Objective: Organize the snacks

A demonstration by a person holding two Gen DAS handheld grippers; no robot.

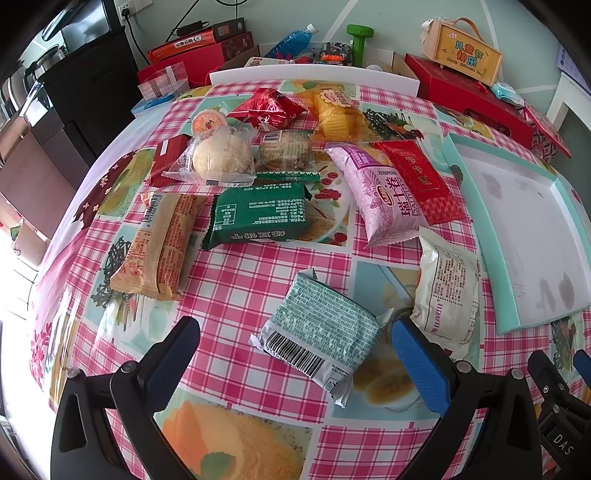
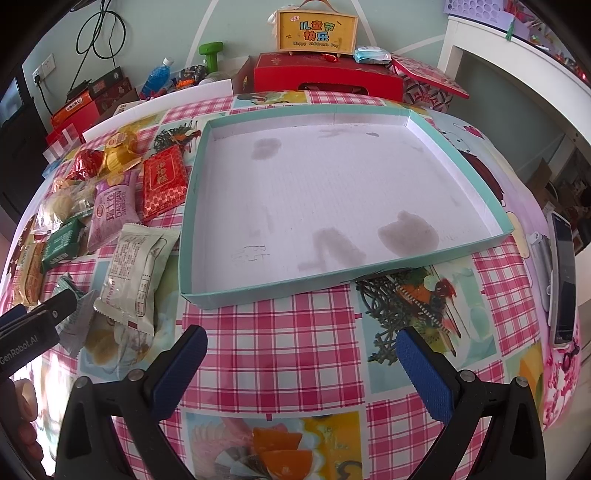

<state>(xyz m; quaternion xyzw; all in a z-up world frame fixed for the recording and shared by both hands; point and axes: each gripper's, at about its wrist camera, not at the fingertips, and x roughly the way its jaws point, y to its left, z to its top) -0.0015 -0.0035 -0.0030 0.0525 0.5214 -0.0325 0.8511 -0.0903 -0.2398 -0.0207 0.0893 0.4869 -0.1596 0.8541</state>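
Observation:
Several wrapped snacks lie scattered on the checked tablecloth. My left gripper (image 1: 291,350) stands open just above the table, its fingers on either side of a teal-and-white packet (image 1: 321,332). A cream packet (image 1: 448,291) lies to its right, a pink packet (image 1: 380,192), a red packet (image 1: 421,181) and a green packet (image 1: 258,214) further off. The shallow teal-rimmed tray (image 2: 506,236) with a stained white floor holds nothing. My right gripper (image 2: 301,358) is open over bare cloth in front of the tray. The cream packet (image 2: 136,266) lies left of the tray.
Red gift boxes (image 2: 325,79), a yellow wooden sign box (image 2: 317,31), a blue bottle (image 2: 157,75) and a green dumbbell (image 2: 210,53) crowd the far edge. A phone (image 2: 563,280) lies at the table's right edge. A black cabinet (image 1: 85,85) stands at left.

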